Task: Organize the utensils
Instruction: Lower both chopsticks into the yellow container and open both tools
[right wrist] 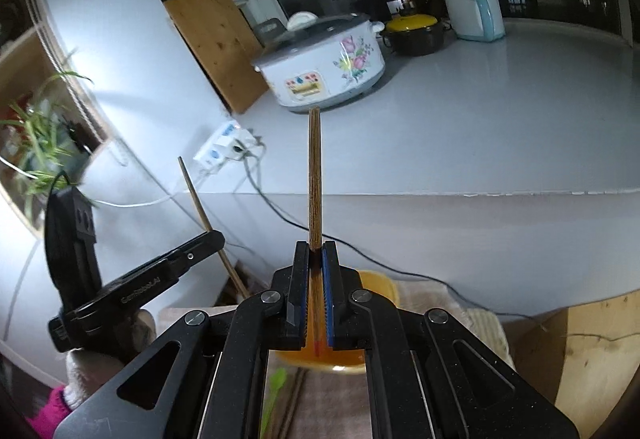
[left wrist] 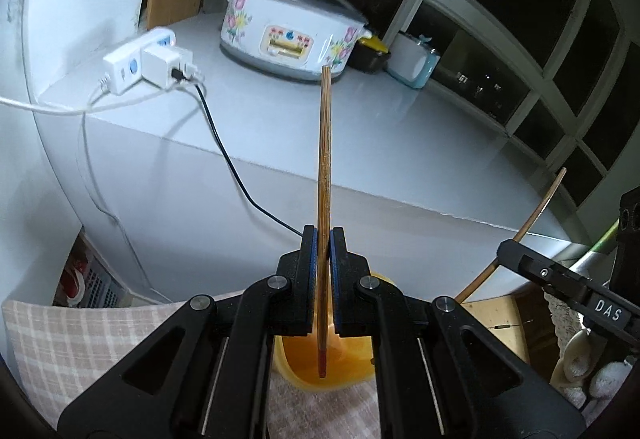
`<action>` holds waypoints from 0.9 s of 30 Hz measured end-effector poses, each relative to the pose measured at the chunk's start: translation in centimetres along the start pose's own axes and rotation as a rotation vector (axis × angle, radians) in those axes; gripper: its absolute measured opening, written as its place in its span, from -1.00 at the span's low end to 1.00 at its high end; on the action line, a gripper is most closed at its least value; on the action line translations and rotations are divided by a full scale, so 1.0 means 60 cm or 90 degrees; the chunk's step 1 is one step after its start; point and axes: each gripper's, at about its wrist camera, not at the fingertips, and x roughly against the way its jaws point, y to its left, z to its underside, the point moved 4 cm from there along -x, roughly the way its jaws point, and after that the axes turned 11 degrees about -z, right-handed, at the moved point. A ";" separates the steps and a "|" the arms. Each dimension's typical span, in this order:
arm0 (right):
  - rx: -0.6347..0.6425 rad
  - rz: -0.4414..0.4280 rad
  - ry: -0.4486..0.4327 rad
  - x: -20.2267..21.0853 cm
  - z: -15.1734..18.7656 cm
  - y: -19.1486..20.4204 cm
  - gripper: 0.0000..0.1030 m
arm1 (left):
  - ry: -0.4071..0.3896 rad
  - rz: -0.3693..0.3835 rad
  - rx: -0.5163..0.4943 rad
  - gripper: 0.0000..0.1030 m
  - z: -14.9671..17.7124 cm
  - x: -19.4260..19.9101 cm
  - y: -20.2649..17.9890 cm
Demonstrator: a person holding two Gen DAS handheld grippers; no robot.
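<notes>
My left gripper [left wrist: 323, 235] is shut on a wooden chopstick [left wrist: 325, 143] that stands upright; its red-tipped lower end hangs over an orange cup [left wrist: 324, 371]. My right gripper [right wrist: 316, 249] is shut on another wooden chopstick [right wrist: 314, 175], also upright, its lower end over the same orange cup [right wrist: 378, 285]. The right gripper [left wrist: 560, 279] shows at the right edge of the left wrist view with its chopstick [left wrist: 536, 215]. The left gripper [right wrist: 160, 271] shows at the left of the right wrist view with its chopstick [right wrist: 200, 207]. The cup stands on a checked cloth [left wrist: 72, 339].
A grey counter [left wrist: 360, 127] runs behind the cup, with a floral rice cooker [left wrist: 288, 35], a power strip [left wrist: 136, 59] with cables, a black and yellow pot [right wrist: 416, 31] and a white and blue appliance [right wrist: 476, 13]. More utensils [right wrist: 292, 403] lie on the cloth. A plant [right wrist: 36, 143] stands left.
</notes>
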 end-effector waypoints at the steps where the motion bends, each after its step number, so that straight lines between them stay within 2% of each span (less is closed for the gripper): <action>1: -0.001 0.004 0.005 -0.011 0.002 -0.008 -0.91 | 0.005 -0.003 0.003 -0.92 0.003 -0.011 0.001; 11: -0.011 0.038 0.058 -0.091 0.045 -0.049 -0.91 | 0.054 -0.015 0.011 -0.92 0.052 -0.066 -0.003; 27: -0.025 0.049 0.150 -0.133 0.121 -0.065 -0.90 | 0.125 -0.006 -0.025 -0.92 0.120 -0.068 -0.013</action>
